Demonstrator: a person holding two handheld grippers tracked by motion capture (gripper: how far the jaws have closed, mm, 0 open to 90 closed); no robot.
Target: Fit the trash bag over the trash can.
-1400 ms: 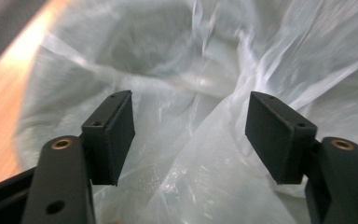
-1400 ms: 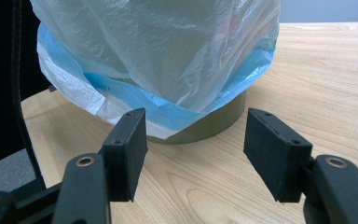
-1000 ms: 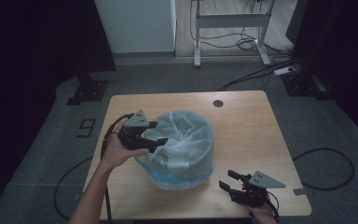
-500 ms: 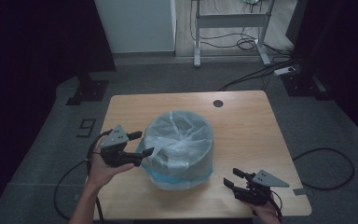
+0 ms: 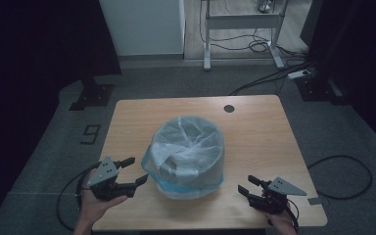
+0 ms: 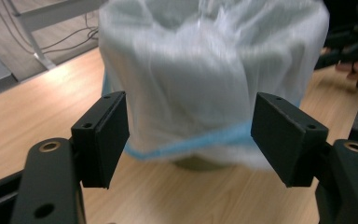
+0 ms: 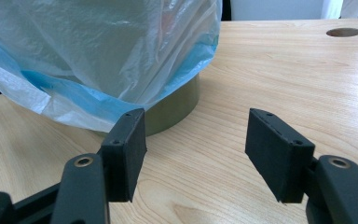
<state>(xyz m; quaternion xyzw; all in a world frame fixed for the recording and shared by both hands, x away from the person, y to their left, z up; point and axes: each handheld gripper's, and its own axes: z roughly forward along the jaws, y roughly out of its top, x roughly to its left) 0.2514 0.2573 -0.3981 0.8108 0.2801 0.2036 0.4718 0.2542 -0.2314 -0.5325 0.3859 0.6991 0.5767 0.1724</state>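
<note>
Left hand-held gripper [image 5: 130, 173]: black body, grey three-cornered plate on top, black cable trailing off. Right hand-held gripper [image 5: 247, 185]: same build. Jaws are flat black rectangular pads with small screw holes, on black arms with brass-ringed pivot holes. Forearms bare, no sleeves visible.

— What stands around the surface [image 5: 254, 127]?
— Grey floor [image 5: 176, 83] on all sides, dim at the edges. Beyond its far edge, a white panel [image 5: 142, 24] and a metal frame [image 5: 242, 22] with cables [image 5: 254, 46] under it.
— And off its left corner?
— A dark stand's base [image 5: 92, 95].
</note>
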